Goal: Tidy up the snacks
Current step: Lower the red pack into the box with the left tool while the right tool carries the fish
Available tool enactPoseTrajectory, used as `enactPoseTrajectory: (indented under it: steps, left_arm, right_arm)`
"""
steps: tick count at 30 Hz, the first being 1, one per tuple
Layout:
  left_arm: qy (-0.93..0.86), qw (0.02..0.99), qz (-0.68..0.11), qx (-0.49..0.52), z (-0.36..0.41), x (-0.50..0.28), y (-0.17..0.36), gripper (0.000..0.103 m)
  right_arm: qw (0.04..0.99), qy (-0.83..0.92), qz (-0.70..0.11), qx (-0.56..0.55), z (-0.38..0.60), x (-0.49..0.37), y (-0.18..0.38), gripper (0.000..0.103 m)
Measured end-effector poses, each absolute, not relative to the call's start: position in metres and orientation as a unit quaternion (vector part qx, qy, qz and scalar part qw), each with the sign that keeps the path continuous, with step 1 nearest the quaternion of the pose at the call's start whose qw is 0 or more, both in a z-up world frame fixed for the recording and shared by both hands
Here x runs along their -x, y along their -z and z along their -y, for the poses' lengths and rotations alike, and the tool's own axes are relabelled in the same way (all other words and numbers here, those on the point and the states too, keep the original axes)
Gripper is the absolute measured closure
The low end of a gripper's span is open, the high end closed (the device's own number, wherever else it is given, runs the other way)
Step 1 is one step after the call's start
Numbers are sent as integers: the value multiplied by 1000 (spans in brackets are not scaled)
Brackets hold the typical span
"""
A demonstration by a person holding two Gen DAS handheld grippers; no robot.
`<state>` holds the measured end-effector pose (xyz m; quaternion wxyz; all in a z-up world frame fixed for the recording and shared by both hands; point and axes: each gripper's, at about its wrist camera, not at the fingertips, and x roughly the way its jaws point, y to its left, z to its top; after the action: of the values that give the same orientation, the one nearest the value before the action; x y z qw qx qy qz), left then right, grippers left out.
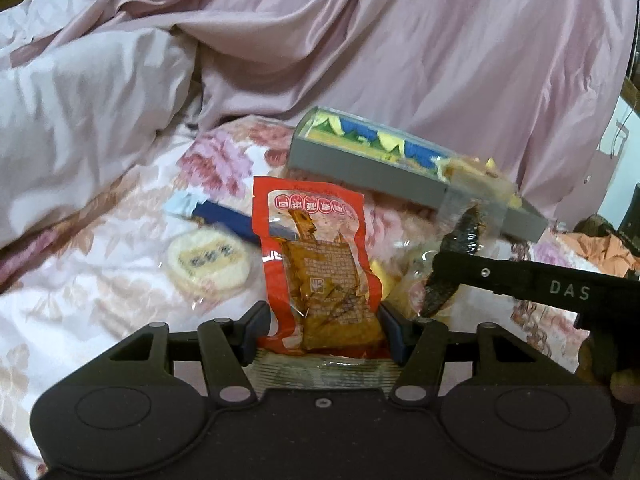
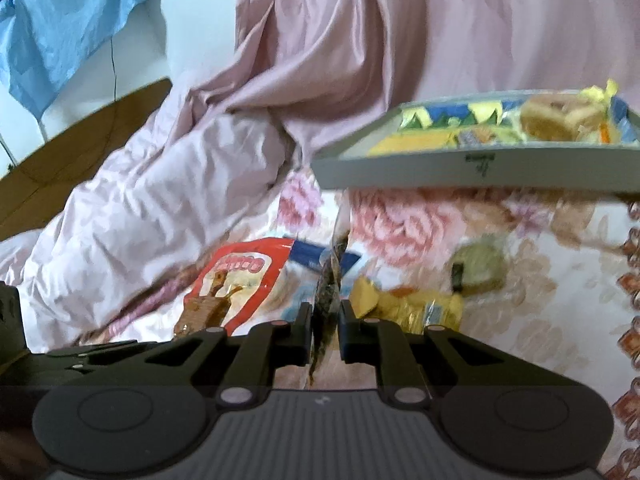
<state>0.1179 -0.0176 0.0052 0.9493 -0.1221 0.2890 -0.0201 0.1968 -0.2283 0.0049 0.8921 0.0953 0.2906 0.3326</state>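
Left gripper point(image 1: 324, 320): jaws part-way apart, pressing both side edges of a red snack pouch point(image 1: 316, 264) that stands upright between them, its top reaching ahead of the tips.
Right gripper point(image 2: 325, 332): jaws nearly together, pinching a thin dark seaweed-like snack in clear wrap point(image 2: 326, 300); the strip runs edge-on through the gap and sticks out ahead of the tips.
Grey tray point(image 2: 460, 170): ahead of and above the right jaws, to their right; already holds yellow and blue packets and a round wrapped cake.
Loose snacks: a round white wrapped cake point(image 1: 208, 266) lies left of the left jaws on the floral bedsheet point(image 1: 80, 320); a blue packet point(image 1: 224, 220) lies just beyond it; yellow wrapped sweets point(image 2: 404, 304) sit just right of the right jaws.
Pouch handling: likely light, soft and glossy, so prone to slide; the grip low on its sides looks sound, though the tall top may flop.
Seaweed strip handling: likely very light, thin and brittle under slippery film; hold it gently on the flat faces near the middle, since hard squeezing could crack it.
Step in hand: both snacks appear lifted, probably bound for the tray.
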Motion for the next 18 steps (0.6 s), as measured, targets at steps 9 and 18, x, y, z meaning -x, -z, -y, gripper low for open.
enactPoseTrajectory:
  steps: [9,18]
  left_arm:
    - [37,959,-262,103,38,-148,-34,43]
    - [43,968,-229,87,63,-205,-66,43]
  right_arm:
    - [922,-293,-224,-121,258,-204,-32,89]
    - [949,-247,-141,-133,290,-231,-61,89]
